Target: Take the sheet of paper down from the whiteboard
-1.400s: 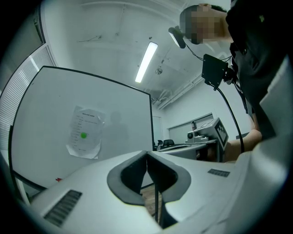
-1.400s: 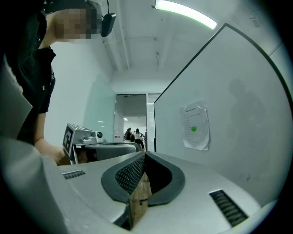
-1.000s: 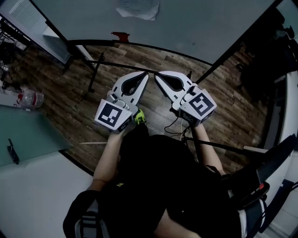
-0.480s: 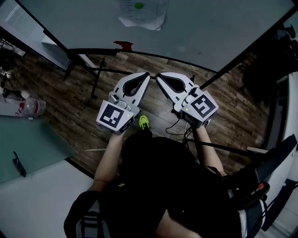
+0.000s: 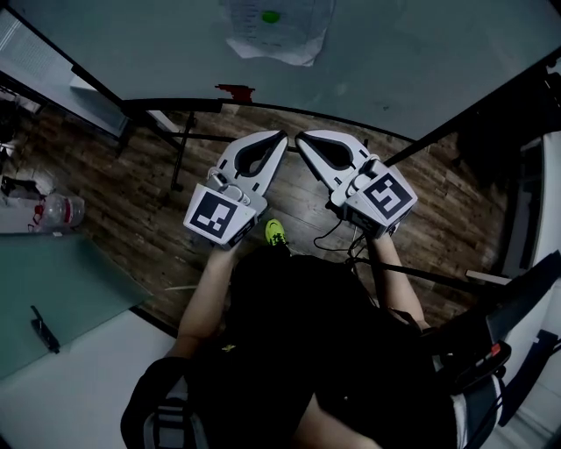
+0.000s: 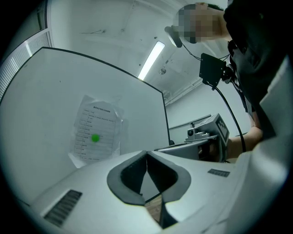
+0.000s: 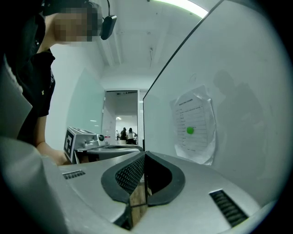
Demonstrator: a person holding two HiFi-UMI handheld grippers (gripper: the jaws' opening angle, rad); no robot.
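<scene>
Position of target: the white printed sheet of paper [image 5: 279, 31], apparently inside a crinkled clear sleeve, hangs on the pale upright whiteboard [image 5: 421, 53]. A small round green magnet [image 5: 270, 16] sits near its middle and appears to be what holds it there. Its long axis runs up and down the board.

Hand-held gripper state: the left hand-held gripper [image 5: 280, 135] is clenched, jaws meeting at the tips with nothing between them. The right hand-held gripper [image 5: 301, 137] is likewise clenched and empty. Both are held level, side by side, tips angled toward each other over the dark wood-plank floor [image 5: 131, 193].

Governing relation: the sheet lies on the far side of both hand-held grippers, well apart from them, with no contact. In the head view it stands almost directly beyond the left tips and slightly left of the right tips. The left gripper view shows it left of the jaws; the right gripper view shows it right of them. The sheet therefore sits ahead of the gap between the two tools.

Assessment: the left hand appears marginally nearer. The approach is not complete. Jaws must be released before either the magnet or a sheet edge can be taken.
</scene>
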